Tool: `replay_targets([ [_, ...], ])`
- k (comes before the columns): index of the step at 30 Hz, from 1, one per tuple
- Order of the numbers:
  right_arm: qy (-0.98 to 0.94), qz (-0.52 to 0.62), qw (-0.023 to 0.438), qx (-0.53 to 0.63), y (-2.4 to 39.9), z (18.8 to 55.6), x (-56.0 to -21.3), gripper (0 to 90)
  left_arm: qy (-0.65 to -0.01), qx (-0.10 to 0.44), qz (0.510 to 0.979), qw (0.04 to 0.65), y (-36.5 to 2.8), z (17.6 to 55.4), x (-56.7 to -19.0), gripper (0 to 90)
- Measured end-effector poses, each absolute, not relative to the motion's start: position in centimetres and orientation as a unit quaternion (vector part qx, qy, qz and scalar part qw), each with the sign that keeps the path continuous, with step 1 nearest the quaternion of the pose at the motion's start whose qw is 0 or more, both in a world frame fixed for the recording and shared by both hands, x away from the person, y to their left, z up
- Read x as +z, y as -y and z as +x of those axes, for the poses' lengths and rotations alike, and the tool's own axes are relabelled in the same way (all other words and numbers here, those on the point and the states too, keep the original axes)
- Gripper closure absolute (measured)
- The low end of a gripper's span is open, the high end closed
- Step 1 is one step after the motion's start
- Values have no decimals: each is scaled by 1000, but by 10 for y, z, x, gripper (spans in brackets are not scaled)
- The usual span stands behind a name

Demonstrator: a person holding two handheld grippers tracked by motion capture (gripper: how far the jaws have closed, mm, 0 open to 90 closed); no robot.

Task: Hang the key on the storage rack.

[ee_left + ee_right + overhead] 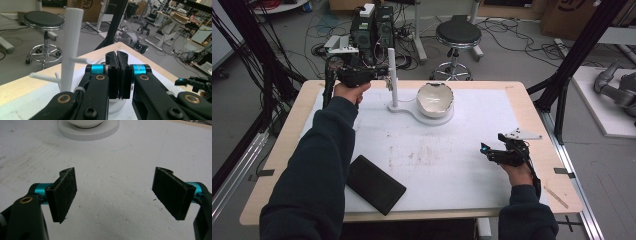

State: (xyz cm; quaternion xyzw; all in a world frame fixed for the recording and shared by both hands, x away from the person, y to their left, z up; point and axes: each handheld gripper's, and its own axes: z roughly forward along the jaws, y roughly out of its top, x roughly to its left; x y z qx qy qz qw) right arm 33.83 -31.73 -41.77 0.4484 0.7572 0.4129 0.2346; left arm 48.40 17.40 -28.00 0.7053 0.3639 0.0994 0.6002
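Observation:
A white stand has a tall post with short pegs [392, 75] and a round base [432, 116] that carries a white bowl [435, 97]. My left gripper [385, 74] is held up at the back left, its tips right beside the post. In the left gripper view the left gripper [117, 75] is shut, pads pressed together with nothing between them, and the pegged post [71, 45] rises just to their left. My right gripper [488, 154] rests low over the white mat at the right. Its jaws [115, 192] stand wide open over bare mat, facing the round base [87, 132].
A flat black slab [374, 184] lies near the table's front left edge. The white mat [437, 160] covers most of the wooden table. Beyond the far edge stand a black stool [457, 35] and equipment with cables. Black frame posts [572, 60] flank the right side.

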Motion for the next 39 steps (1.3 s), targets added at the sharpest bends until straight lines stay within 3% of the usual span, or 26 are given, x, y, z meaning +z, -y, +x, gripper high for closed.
replay_targets([
  [18, -759, 451, 227, 411, 320, 343, -422, 201, -392, 94, 690, 601, -180, 519, -288, 878],
  [22, -759, 452, 225, 412, 320, 343, -422, 201, -415, 123, 677, 595, -181, 520, -291, 860],
  [24, -760, 450, 224, 411, 319, 343, -422, 200, -427, 149, 672, 587, -183, 518, -290, 738],
  [28, -761, 447, 226, 412, 318, 342, -422, 200, -427, 170, 676, 576, -186, 511, -290, 675],
  [30, -761, 448, 224, 412, 317, 342, -421, 201, -430, 188, 677, 568, -189, 503, -293, 587],
  [31, -763, 445, 226, 411, 317, 342, -422, 201, -440, 215, 676, 552, -193, 495, -299, 488],
  [36, -765, 444, 222, 410, 313, 342, -421, 200, -451, 248, 676, 528, -198, 476, -315, 279],
  [39, -767, 440, 223, 410, 311, 343, -421, 200, -450, 256, 674, 526, -203, 458, -328, 229],
])
